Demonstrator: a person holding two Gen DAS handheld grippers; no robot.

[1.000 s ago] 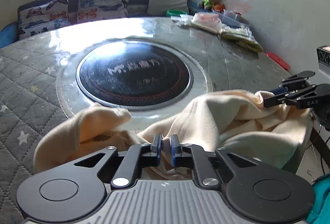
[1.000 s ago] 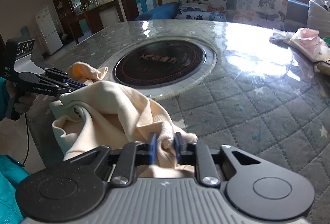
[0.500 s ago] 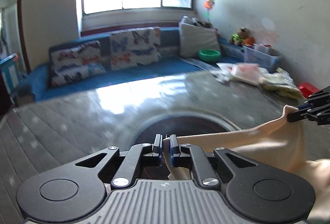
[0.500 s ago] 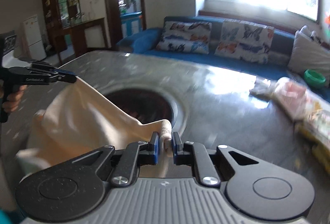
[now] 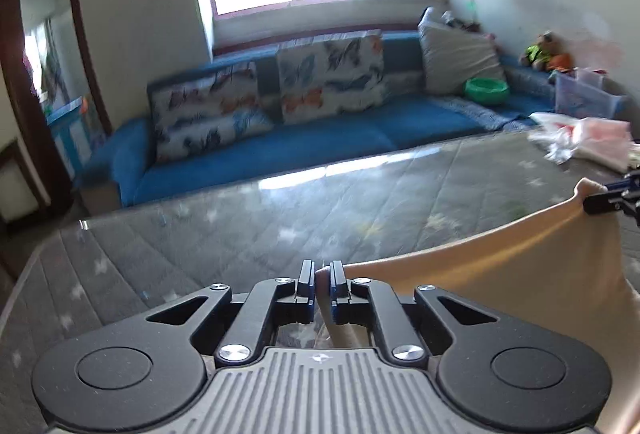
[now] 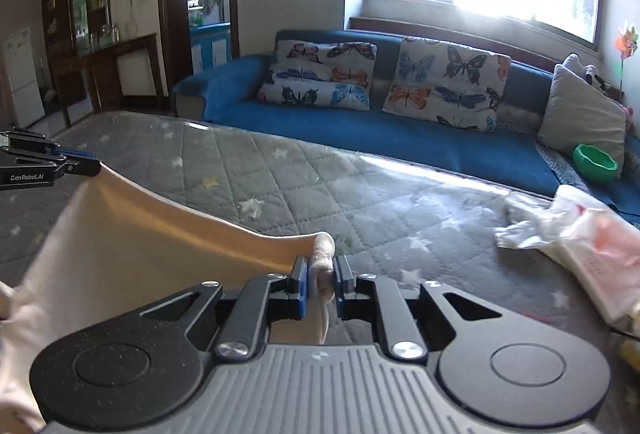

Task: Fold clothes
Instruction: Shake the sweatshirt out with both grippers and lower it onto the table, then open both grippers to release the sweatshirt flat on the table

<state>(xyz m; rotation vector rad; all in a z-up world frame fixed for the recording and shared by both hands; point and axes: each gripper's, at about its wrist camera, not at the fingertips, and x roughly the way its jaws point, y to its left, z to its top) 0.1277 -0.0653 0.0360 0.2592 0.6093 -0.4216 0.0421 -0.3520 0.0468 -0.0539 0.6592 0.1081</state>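
A cream garment hangs stretched in the air between my two grippers, above the grey quilted table. My left gripper is shut on one top corner of it. My right gripper is shut on the other corner, a bunched edge between its fingers. In the left wrist view the right gripper shows at the far right, holding the cloth's edge taut. In the right wrist view the left gripper shows at the far left, and the garment sags between. Its lower part is hidden.
White and pink plastic bags lie on the table's right side. A blue sofa with butterfly cushions and a green bowl stands behind the table under a bright window. A doorway and shelves are at the left.
Both grippers have risen and lifted the garment off the table, pulling it from a crumpled heap into a taut sheet. The views have tilted up toward the sofa and window.
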